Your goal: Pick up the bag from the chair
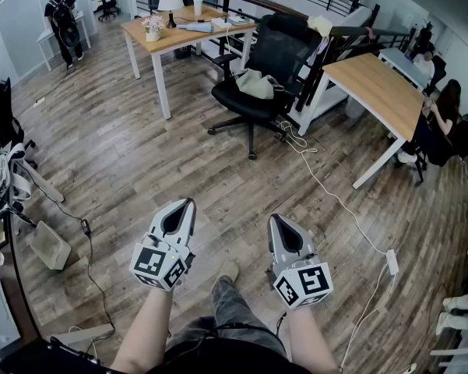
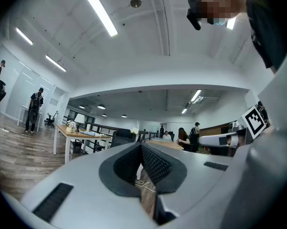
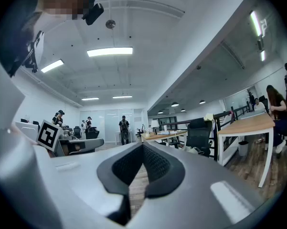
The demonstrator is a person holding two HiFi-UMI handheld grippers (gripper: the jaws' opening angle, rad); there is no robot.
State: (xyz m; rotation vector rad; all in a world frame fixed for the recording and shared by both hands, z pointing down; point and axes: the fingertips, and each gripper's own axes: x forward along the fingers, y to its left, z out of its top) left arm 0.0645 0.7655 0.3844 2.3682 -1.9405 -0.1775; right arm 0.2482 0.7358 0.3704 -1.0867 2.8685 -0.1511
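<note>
Bag (image 1: 257,84), a slumped grey-green bundle, lies on the seat of the black office chair (image 1: 279,49). Its rear edge is lost against the backrest, and any handle or label is too small to make out from the head view. In the right gripper view it is only a pale smudge at the chair's seat, and in the left gripper view it cannot be made out. The only print that shows is the black-and-white square markers on each gripper's cube (image 1: 162,265). The left gripper (image 1: 188,202) and right gripper (image 1: 274,218) are held level and side by side, well short of the chair and pointing toward it, on bare forearms (image 1: 144,329) cut off by the bottom edge. Each gripper's ribbed pads meet, with nothing between them. A white cable (image 1: 327,189) trails over the wood floor (image 1: 124,154) from beside the chair's base, and a wooden surface (image 1: 374,84) stands just right of the chair.
</note>
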